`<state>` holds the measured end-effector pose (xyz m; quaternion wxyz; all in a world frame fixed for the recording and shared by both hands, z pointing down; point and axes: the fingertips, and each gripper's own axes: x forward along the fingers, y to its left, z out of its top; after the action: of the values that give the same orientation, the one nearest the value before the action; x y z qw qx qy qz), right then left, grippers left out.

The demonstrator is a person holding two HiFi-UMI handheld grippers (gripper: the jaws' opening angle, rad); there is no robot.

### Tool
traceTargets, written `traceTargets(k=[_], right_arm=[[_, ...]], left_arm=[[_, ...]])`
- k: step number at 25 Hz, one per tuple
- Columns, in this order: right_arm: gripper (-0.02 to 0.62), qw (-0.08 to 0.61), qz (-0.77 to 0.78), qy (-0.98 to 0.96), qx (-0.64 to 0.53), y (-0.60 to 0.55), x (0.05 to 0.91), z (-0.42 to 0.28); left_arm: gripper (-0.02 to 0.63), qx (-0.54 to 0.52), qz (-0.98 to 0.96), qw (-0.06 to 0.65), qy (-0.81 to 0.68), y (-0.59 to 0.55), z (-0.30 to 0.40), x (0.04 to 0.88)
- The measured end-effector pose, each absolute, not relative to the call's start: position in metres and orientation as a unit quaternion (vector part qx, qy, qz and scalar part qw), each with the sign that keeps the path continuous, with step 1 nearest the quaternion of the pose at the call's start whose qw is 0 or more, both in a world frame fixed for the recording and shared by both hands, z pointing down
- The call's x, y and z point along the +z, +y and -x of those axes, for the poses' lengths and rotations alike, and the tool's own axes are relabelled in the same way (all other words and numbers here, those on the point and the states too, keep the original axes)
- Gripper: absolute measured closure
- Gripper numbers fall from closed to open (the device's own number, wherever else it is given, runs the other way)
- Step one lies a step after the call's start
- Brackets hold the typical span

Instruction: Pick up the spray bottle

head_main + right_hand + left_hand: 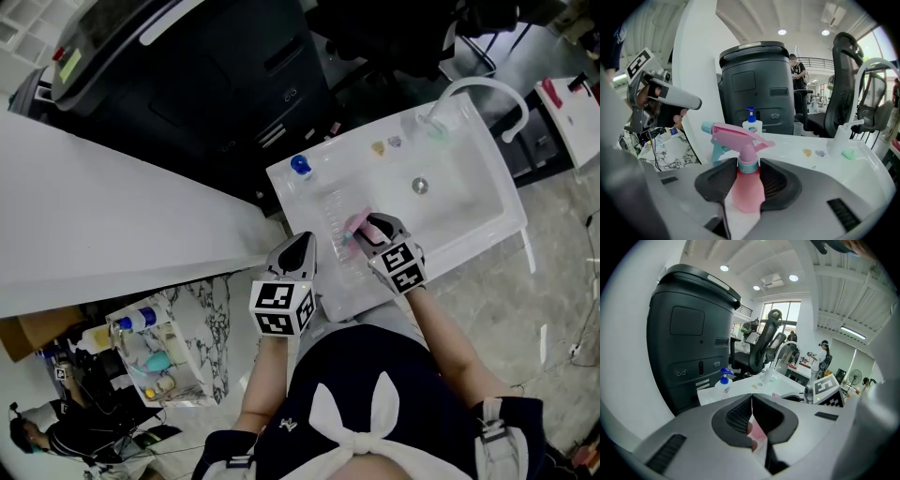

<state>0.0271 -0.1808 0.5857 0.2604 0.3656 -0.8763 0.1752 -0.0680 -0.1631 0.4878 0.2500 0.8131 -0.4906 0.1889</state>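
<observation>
Contact sits at the neck: your right hand-held gripper has its two dark pads closed against the teal collar of the pink translucent plastic spray bottle, one on each side, just under the pink trigger head. The spray bottle stands upright on its long axis, straight ahead of that gripper and between its jaws. It is near the front edge of the white moulded surface, with the teal nozzle pointing towards your left hand. Whether its base has left the surface I cannot tell. Your left hand-held gripper hangs just left of the bottle and apart from it, jaw tips together and nothing clamped. A sliver of pink behind the tips is too unclear to name. The right hand is therefore the one on the job. As I judge it, the lift should go straight up along the bottle's axis. The grip is high on a narrow collar, and the body below could swing or slip if you tilt.
</observation>
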Motion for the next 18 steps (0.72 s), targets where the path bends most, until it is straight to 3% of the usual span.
traceTargets(k=[18], right_arm=[[0.44,0.249,-0.385,-0.874,0.162,-0.182,0.566,-0.03]], left_arm=[[0.58,0.19,-0.826,0.238,-0.475,-0.16,0.065,0.481]])
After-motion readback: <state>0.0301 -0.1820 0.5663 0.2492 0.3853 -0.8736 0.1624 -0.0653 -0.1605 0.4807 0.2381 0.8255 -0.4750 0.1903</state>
